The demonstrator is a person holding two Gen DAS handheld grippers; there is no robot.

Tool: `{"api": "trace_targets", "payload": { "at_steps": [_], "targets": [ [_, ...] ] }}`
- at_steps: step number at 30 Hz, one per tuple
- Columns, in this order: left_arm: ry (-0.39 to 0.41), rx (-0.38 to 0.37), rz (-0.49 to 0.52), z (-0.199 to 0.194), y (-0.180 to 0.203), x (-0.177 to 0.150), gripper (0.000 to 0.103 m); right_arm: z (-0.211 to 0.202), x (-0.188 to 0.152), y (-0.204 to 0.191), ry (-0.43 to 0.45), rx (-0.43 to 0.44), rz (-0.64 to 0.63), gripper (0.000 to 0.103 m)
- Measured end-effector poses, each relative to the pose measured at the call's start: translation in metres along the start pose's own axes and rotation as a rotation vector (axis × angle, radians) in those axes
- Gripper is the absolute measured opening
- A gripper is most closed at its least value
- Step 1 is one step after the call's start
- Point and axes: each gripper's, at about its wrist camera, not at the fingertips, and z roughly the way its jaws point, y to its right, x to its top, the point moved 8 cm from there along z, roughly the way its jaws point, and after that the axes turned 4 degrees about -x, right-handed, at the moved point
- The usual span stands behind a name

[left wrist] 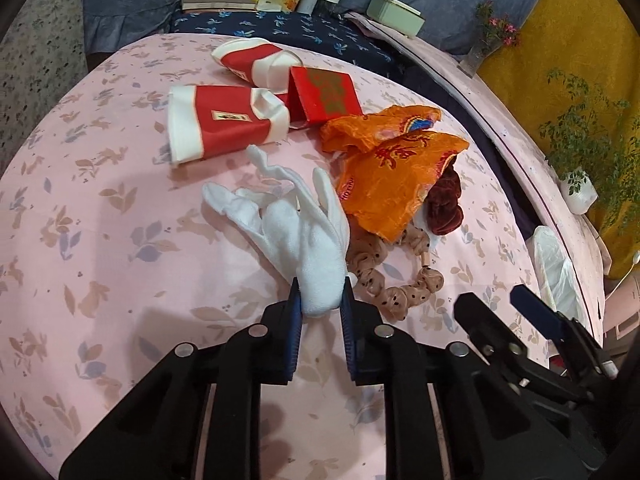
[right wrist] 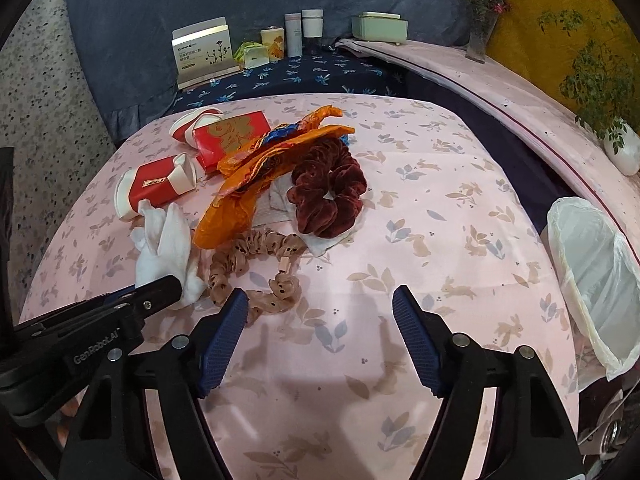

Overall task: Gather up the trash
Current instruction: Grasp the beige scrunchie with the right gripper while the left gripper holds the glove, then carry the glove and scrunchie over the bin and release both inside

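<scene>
A white glove (left wrist: 304,232) lies on the pink rabbit-print tablecloth (left wrist: 120,240), and my left gripper (left wrist: 320,296) is shut on its cuff. In the right wrist view the glove (right wrist: 164,240) sits at the left under that gripper's black finger. My right gripper (right wrist: 320,296) stands open over bare cloth, its left pad just beside a tan dotted scrunchie (right wrist: 256,264). Behind lie a crumpled orange plastic bag (right wrist: 244,184), a dark red velvet scrunchie (right wrist: 328,196) on a white tissue (right wrist: 320,240), two squashed red-and-white paper cups (left wrist: 224,120) and a red packet (left wrist: 324,94).
A bin lined with a white bag (right wrist: 592,264) stands at the table's right edge. Boxes, bottles and a pale green case (right wrist: 380,26) sit on the dark blue cloth at the back. A vase (right wrist: 480,36) and potted plant (right wrist: 616,144) stand along the right ledge.
</scene>
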Motion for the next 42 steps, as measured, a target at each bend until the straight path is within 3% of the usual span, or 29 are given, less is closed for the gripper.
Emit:
{"api": "trace_targets", "payload": {
  "at_steps": [5, 14, 17, 19, 21, 24, 33, 42],
  "targets": [
    [-0.013, 0.062, 0.006, -0.002, -0.014, -0.002, 0.017, 0.015, 0.000, -0.014, -0.017, 0.013, -0.009, 0.071],
    [-0.021, 0.062, -0.014, -0.002, -0.022, -0.001, 0.018, 0.040, -0.004, -0.027, -0.061, 0.026, -0.003, 0.071],
    [-0.022, 0.063, -0.012, -0.002, -0.023, -0.001, 0.018, 0.045, -0.008, -0.029, -0.068, 0.027, -0.012, 0.060],
    [-0.022, 0.064, -0.008, -0.002, -0.022, -0.002, 0.018, 0.043, -0.008, -0.029, -0.058, 0.030, -0.012, 0.048],
    [-0.022, 0.065, -0.007, -0.002, -0.020, -0.002, 0.017, 0.043, -0.007, -0.029, -0.059, 0.041, -0.017, 0.029],
    [-0.024, 0.065, 0.005, -0.003, -0.015, -0.004, 0.017, 0.040, -0.007, -0.028, -0.064, 0.057, -0.015, 0.012],
    [-0.028, 0.060, 0.066, -0.004, 0.015, -0.008, 0.017, 0.016, -0.007, -0.009, -0.030, 0.075, 0.030, 0.008],
    [-0.022, 0.054, 0.158, -0.005, 0.064, -0.012, 0.017, -0.016, 0.005, 0.036, 0.042, 0.064, 0.113, 0.008]
  ]
}}
